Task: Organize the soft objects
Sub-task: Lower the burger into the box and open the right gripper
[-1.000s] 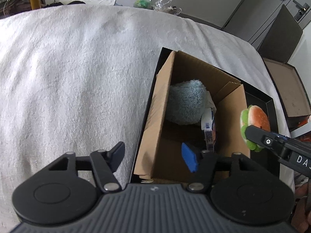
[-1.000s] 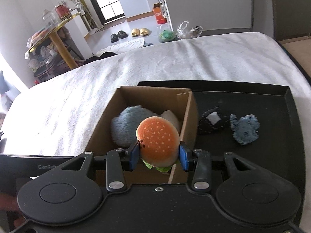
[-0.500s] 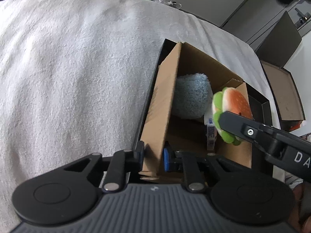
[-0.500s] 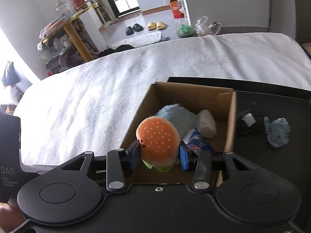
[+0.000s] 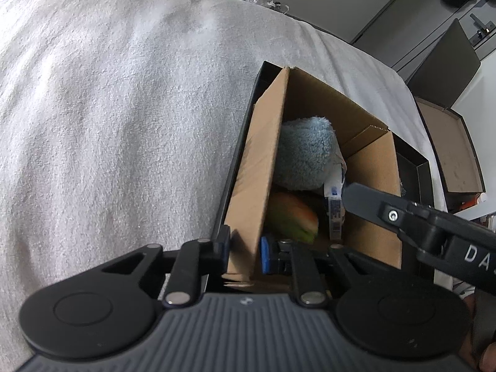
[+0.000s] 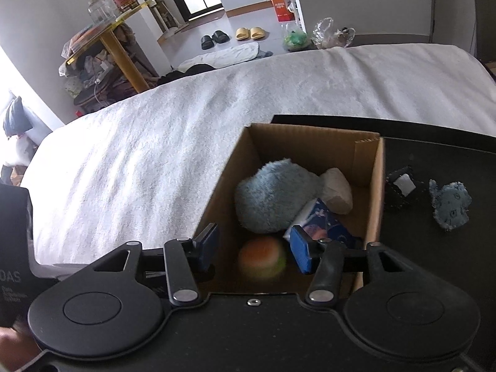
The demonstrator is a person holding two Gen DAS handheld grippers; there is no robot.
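Observation:
A cardboard box (image 5: pixel 375 167) (image 6: pixel 313 142) stands in a black tray (image 6: pixel 434 142) on the bed. My left gripper (image 5: pixel 245 248) is shut on the box's near left wall. My right gripper (image 6: pixel 254 248) is open above the box, and the plush burger (image 6: pixel 262 262) (image 5: pixel 291 217) lies blurred inside the box below it. A fluffy blue plush (image 6: pixel 272 198) (image 5: pixel 305 155), a white soft piece (image 6: pixel 336 190) and a blue printed packet (image 6: pixel 322 221) also lie in the box. A black-and-white soft piece (image 6: pixel 401 186) and a small blue plush (image 6: pixel 451 206) lie on the tray.
A white textured blanket (image 5: pixel 117 108) (image 6: pixel 186 130) covers the bed to the left of the tray. A second open dark box (image 5: pixel 452 152) sits off the bed's right side. A yellow side table (image 6: pixel 105 40), slippers and bags stand on the floor beyond.
My right gripper opened and let go of the burger, which dropped into the box. My left gripper stays shut on the box wall.

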